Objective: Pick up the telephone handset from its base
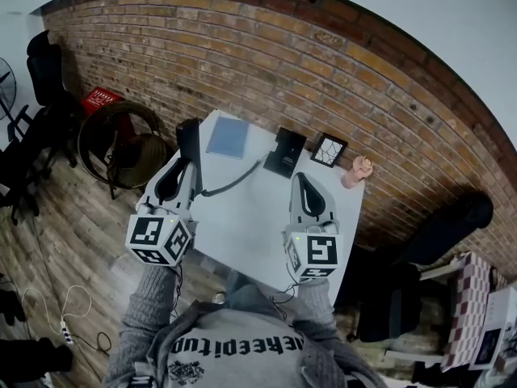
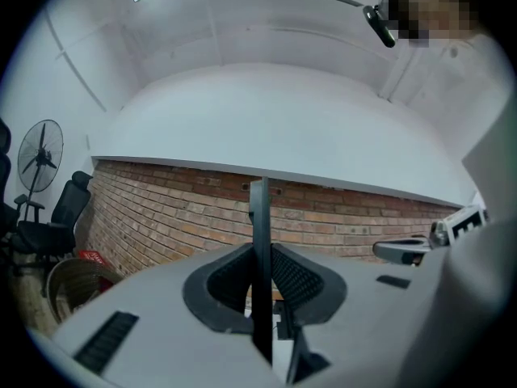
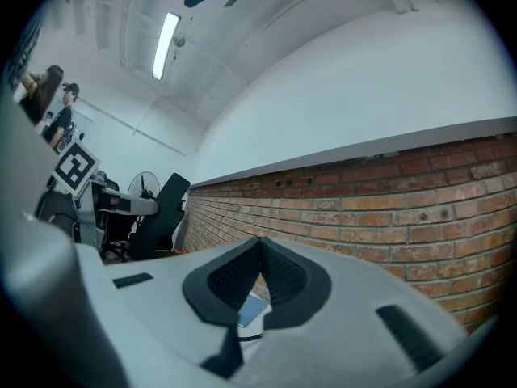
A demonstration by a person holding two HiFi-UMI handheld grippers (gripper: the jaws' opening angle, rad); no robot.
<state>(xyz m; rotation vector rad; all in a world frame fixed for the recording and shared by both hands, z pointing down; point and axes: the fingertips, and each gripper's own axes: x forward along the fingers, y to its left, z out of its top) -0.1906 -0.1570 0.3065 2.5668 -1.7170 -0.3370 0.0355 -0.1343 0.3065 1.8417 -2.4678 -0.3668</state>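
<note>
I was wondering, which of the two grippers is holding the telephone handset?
The left gripper: the black handset stands clamped between its jaws, while the right gripper is shut on nothing.

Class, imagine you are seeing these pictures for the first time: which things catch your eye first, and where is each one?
The black telephone handset stands out first, clamped upright in the left gripper at the far left corner of the white table. Its cord trails to the black base at the table's far edge. The right gripper hovers shut and empty over the table, and a blue notebook lies left of the base.
</note>
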